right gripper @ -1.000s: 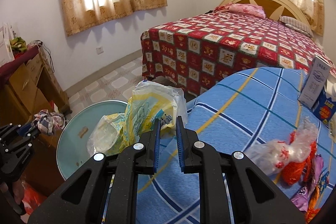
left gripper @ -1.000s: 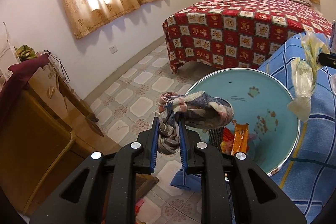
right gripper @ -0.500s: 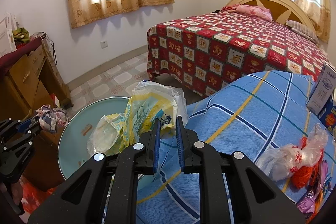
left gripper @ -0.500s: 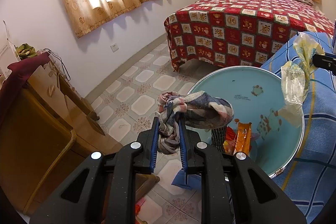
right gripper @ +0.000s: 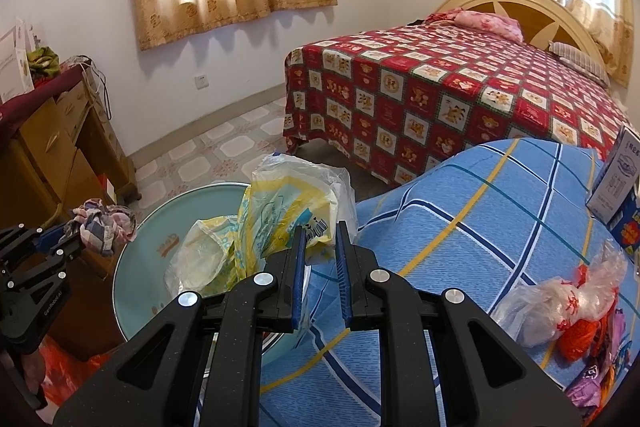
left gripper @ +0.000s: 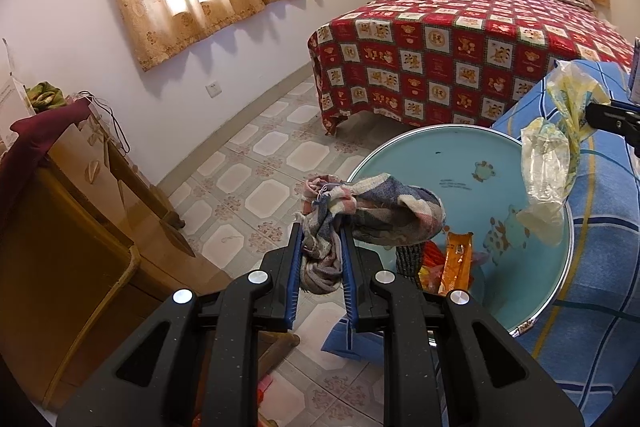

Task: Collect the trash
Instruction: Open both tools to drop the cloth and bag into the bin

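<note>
My left gripper (left gripper: 320,227) is shut on a crumpled plaid cloth (left gripper: 376,207) and holds it over the near rim of a light blue basin (left gripper: 460,155). An orange wrapper (left gripper: 456,263) and other trash lie in the basin. My right gripper (right gripper: 320,227) is shut on a yellow and clear plastic bag (right gripper: 280,219), which hangs over the basin's (right gripper: 160,267) right side; the bag also shows in the left wrist view (left gripper: 552,147). The left gripper with the cloth (right gripper: 102,225) shows at the left of the right wrist view.
The basin stands beside a bed with a blue checked cover (right gripper: 480,207). More bagged trash (right gripper: 560,307) and a carton (right gripper: 620,179) lie on that cover. A red patterned bed (left gripper: 460,47) is behind, a wooden dresser (left gripper: 60,207) at the left, tiled floor (left gripper: 260,167) between.
The right gripper has carried the plastic bag left, from above the blue cover to over the basin. The left gripper still holds the cloth in about the same place.
</note>
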`<action>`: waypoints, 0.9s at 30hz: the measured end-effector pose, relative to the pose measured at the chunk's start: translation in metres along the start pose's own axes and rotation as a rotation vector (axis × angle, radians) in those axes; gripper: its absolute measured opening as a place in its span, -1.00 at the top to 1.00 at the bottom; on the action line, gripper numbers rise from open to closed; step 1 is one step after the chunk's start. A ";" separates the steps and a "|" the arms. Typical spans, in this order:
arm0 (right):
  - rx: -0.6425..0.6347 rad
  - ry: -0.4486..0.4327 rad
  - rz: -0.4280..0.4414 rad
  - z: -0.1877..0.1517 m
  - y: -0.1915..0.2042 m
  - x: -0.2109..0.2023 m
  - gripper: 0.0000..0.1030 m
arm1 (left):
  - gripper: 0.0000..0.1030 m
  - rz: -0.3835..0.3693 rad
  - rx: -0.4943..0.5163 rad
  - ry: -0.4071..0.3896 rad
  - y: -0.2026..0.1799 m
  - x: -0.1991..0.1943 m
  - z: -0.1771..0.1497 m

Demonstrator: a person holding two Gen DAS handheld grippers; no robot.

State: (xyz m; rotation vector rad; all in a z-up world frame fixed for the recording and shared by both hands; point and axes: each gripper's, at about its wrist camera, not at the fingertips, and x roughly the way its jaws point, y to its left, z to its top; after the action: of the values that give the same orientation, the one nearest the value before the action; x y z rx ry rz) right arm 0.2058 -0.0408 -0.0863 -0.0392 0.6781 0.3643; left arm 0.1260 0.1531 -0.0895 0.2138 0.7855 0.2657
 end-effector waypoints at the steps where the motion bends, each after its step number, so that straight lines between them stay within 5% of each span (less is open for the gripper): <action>1: -0.003 0.000 0.000 0.000 0.001 0.000 0.70 | 0.65 -0.003 0.000 0.000 0.000 0.000 0.000; 7: -0.017 0.007 0.019 -0.001 0.006 0.003 0.67 | 0.54 -0.028 0.008 -0.012 -0.005 -0.003 -0.001; 11: -0.028 0.012 0.054 -0.005 0.012 0.007 0.14 | 0.04 -0.051 0.018 -0.037 -0.013 -0.010 -0.003; 13: -0.023 0.018 0.056 -0.008 0.012 0.008 0.09 | -0.08 -0.067 0.029 -0.044 -0.019 -0.013 -0.005; 19: 0.002 -0.004 0.029 -0.017 0.007 -0.005 -0.33 | -0.86 -0.074 0.036 -0.058 -0.029 -0.017 -0.010; 27: 0.038 -0.051 -0.051 -0.046 -0.031 -0.061 -0.61 | -0.88 -0.115 0.074 -0.027 -0.049 -0.012 -0.021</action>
State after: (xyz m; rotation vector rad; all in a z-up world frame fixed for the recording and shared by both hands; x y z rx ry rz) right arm 0.1450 -0.0958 -0.0870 -0.0107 0.6323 0.3025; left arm 0.1102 0.1051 -0.1100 0.2404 0.7791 0.1248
